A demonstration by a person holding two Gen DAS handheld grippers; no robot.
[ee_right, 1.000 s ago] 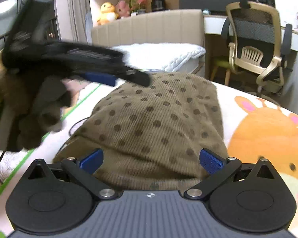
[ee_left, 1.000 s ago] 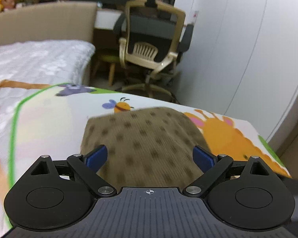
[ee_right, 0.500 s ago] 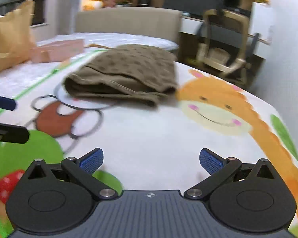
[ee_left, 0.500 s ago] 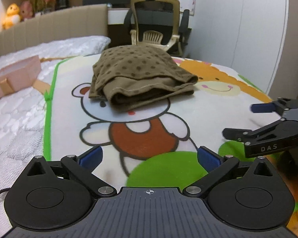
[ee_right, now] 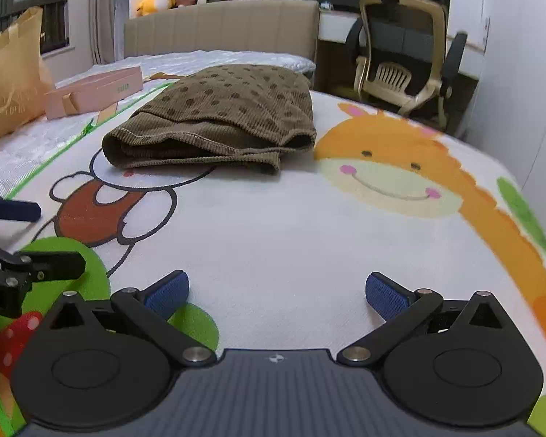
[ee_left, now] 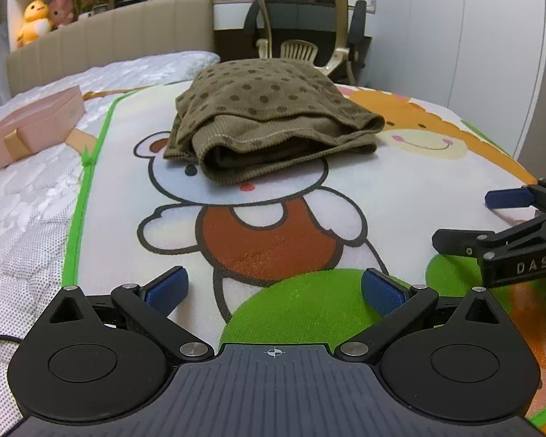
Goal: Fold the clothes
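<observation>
Both wrist cameras sit low over the play mat [ee_left: 400, 196], facing the headboard [ee_right: 218, 29]; both share the folded brown cloth [ee_left: 269, 116], mid-frame.

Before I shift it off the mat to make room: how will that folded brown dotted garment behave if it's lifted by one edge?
The brown dotted garment is probably floppy: its layers sag and gape along the near edge, so one-edge lifting would likely undo the fold. It looks like soft ribbed knit, so likely light and not slippery. Pushed across the cartoon mat, it may bunch rather than slide.
</observation>
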